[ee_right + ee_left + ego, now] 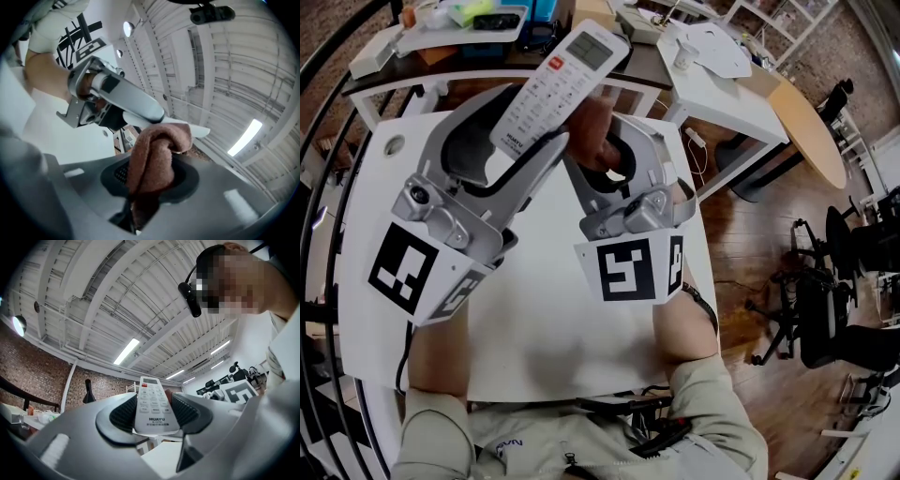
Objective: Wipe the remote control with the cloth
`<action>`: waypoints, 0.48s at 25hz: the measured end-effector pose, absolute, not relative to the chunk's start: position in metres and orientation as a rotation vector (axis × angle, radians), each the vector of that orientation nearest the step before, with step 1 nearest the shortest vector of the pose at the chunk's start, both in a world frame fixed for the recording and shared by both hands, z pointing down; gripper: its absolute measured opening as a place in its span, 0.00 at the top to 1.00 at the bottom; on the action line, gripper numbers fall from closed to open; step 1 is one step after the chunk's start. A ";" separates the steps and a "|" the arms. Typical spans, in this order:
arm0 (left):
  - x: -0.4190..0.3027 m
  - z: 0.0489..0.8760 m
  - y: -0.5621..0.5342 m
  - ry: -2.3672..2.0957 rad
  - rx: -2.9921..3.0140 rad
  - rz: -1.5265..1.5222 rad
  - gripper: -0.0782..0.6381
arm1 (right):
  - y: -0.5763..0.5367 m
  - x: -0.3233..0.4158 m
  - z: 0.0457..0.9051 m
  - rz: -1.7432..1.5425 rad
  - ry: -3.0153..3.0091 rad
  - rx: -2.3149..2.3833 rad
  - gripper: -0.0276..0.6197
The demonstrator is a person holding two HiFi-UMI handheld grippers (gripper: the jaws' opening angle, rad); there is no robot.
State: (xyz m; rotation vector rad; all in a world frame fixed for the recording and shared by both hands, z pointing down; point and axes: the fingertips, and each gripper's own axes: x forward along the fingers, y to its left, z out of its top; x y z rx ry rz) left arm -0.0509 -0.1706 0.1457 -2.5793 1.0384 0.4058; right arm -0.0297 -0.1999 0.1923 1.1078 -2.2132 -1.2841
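A white remote control (553, 89) with rows of buttons is held up above the white table (553, 319). My left gripper (517, 141) is shut on its lower end. In the left gripper view the remote (152, 404) stands upright between the ribbed pads (123, 412), buttons facing the camera. My right gripper (609, 155) is shut on a folded brown cloth (596, 129), which sits right behind the remote's underside. In the right gripper view the cloth (152, 159) bulges out of the jaws, its top touching the remote's white edge (199, 131), with the left gripper (117, 96) just beyond.
Behind the table a shelf (459, 23) carries small items. A second white table (722, 84) and a round wooden tabletop (811, 122) stand at the back right. Black office chairs (834, 281) stand on the wooden floor to the right.
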 end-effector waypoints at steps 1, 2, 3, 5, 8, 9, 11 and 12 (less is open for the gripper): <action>-0.051 0.145 -0.170 1.042 -2.577 0.409 0.55 | -0.197 -0.034 0.196 -1.301 -2.208 1.082 0.80; -0.052 0.145 -0.170 1.045 -2.576 0.412 0.55 | -0.194 -0.038 0.199 -1.317 -2.204 1.056 0.80; -0.053 0.144 -0.170 1.047 -2.575 0.414 0.55 | -0.192 -0.042 0.202 -1.331 -2.201 1.029 0.80; -0.055 0.143 -0.171 1.051 -2.574 0.419 0.55 | -0.187 -0.051 0.208 -1.358 -2.192 0.981 0.80; -0.056 0.141 -0.171 1.056 -2.572 0.425 0.55 | -0.182 -0.058 0.214 -1.392 -2.178 0.922 0.80; -0.056 0.141 -0.170 1.058 -2.570 0.426 0.55 | -0.179 -0.059 0.215 -1.399 -2.178 0.904 0.80; -0.054 0.140 -0.168 1.061 -2.567 0.426 0.55 | -0.176 -0.058 0.217 -1.408 -2.179 0.880 0.80; -0.054 0.140 -0.167 1.062 -2.565 0.426 0.55 | -0.176 -0.056 0.217 -1.406 -2.180 0.877 0.80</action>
